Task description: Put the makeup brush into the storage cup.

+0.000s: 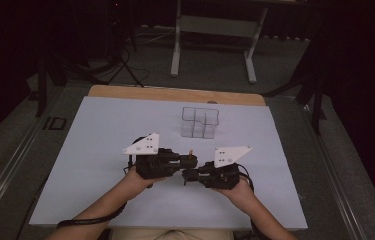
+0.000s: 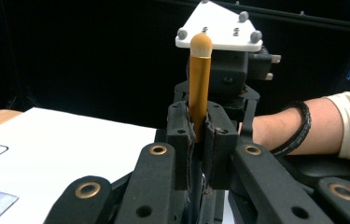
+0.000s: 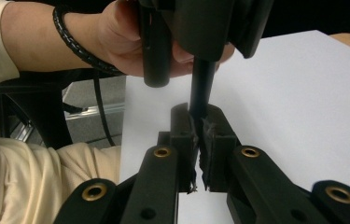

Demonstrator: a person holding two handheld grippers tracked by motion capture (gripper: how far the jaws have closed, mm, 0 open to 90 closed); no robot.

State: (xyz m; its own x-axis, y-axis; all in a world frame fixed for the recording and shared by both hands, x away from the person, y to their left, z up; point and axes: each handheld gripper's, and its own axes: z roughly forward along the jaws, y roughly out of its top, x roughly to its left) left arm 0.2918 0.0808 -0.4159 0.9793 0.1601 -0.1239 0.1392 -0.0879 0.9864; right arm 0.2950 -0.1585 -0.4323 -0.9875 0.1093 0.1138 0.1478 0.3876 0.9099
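The left tongs [image 1: 187, 161] are pressed together on an orange-handled brush [image 2: 199, 88], pinching it by the lower part of its golden handle. In the left gripper view the brush stands upright between the two black jaws, its pale, rounded bristle tip uppermost and rising well above the jaw tips. The right tongs [image 1: 189, 176] are also clamped shut, and in the right gripper view they nip the bottom end of a dark, slender shaft [image 3: 202, 91] that comes down from the left tongs' body above; whether this is the lower section of the same brush I cannot tell for certain. In the high view the two tongs meet tip to tip over the near middle of the counter [image 1: 100, 140], the left ones pointing toward the right ones, with the small orange end of the brush poking up just beyond where they join. Each gripper carries a pale three-cornered plate on top, and a hand [image 1: 137, 180] grips each from the near side. A black coiled cable wraps the forearm behind the left tongs. Well beyond the tongs, toward the far edge of the counter, stands a clear compartmented organizer [image 1: 200, 122], apart from both grippers.
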